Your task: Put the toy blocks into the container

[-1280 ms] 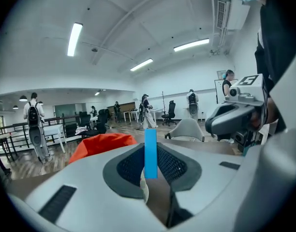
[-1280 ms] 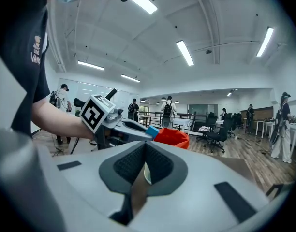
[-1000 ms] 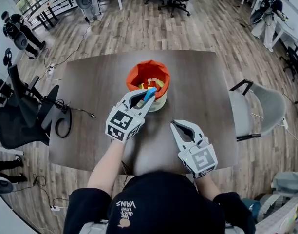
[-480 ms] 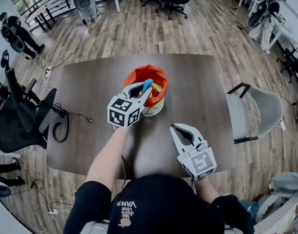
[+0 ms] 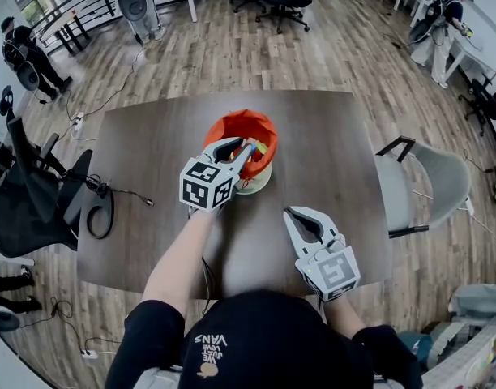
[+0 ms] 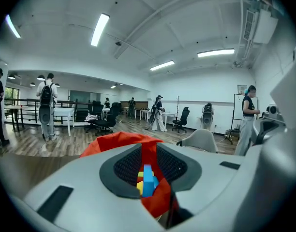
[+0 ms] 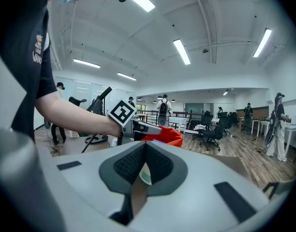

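Observation:
An orange-lined container (image 5: 232, 121) stands mid-table with several coloured blocks (image 5: 260, 146) inside. My left gripper (image 5: 246, 147) reaches over its near rim, shut on a blue block (image 5: 250, 145) held at the jaw tips above the container's mouth. In the left gripper view the blue block (image 6: 148, 180) stands upright between the pads, with a yellow block (image 6: 140, 179) and the orange lining (image 6: 116, 140) behind it. My right gripper (image 5: 291, 211) hovers over the table nearer to me, shut and empty. The right gripper view shows the container (image 7: 171, 137) and the left gripper (image 7: 147, 128) ahead.
The dark wooden table (image 5: 329, 144) has a black cable (image 5: 110, 191) on its left side. A grey chair (image 5: 438, 177) stands at the right edge and black office chairs (image 5: 29, 201) at the left. People stand far off in the room.
My left gripper has carried the blue block forward from the container's near side to over its mouth, and lowered it a little. The right gripper has stayed put.

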Demonstrator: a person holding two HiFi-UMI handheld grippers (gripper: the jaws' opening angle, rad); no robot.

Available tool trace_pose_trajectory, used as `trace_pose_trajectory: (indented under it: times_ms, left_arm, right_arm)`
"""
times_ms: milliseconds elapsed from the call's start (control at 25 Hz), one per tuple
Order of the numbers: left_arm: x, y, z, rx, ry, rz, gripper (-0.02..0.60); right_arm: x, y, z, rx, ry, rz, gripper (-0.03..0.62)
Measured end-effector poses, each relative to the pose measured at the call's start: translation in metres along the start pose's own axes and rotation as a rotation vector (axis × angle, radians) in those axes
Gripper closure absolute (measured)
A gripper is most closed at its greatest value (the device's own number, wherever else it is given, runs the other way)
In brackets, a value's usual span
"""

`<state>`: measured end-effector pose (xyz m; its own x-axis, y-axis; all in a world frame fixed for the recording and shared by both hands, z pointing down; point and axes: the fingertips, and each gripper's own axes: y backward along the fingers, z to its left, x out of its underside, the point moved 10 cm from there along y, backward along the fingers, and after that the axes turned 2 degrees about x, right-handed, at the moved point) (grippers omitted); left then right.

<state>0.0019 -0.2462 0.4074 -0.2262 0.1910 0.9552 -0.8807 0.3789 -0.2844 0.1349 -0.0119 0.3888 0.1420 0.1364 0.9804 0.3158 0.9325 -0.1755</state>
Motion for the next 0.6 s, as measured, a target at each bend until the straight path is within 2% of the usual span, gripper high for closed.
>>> trace_pose_trajectory:
  times_ms: [400,600]
  left_arm:
    - [-0.001,0.007,-0.005,-0.002,-0.006,-0.045,0.499]
    - [-0.006,0.022,-0.019,0.044,-0.048,-0.107,0.5]
  right_arm:
    - [0.002,0.008,0.0,0.008,-0.003,-0.001,0.576]
    - [0.001,0.009,0.0,0.008,-0.001,-0.007,0.576]
